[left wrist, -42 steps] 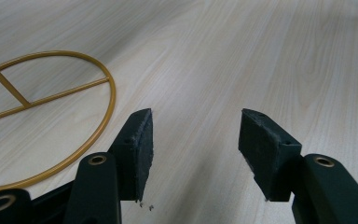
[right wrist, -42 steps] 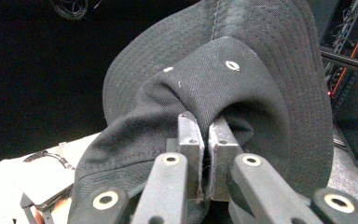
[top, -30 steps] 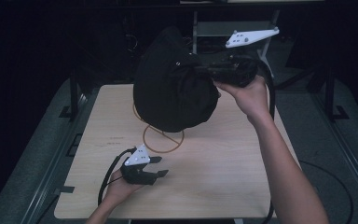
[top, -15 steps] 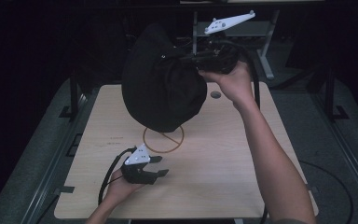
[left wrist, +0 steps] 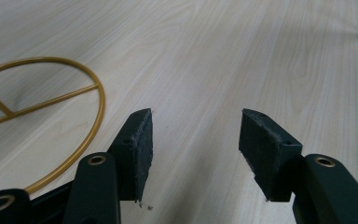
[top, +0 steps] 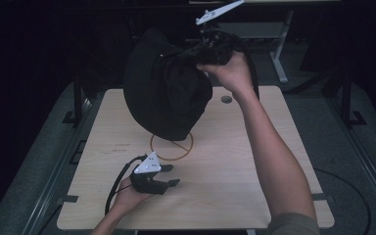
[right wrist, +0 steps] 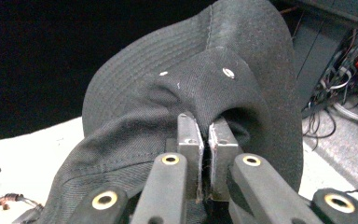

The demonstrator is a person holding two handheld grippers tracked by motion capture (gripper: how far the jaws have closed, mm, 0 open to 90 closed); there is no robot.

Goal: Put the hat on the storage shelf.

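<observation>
The right gripper [top: 203, 51], jaws clamped on the black fabric bucket hat [top: 164, 98], holds it aloft at twelve o'clock (lift done, placing left), while the left gripper [top: 169, 175] rests open-jawed at six.

The high view looks forward and down from above the person's side onto the whole desk [top: 225, 196]. The left gripper view skims that desk close up, sharing the yellow ring [left wrist: 74, 79] at its 9 o'clock. The right gripper view faces the black hat [right wrist: 191, 93] closely.
</observation>
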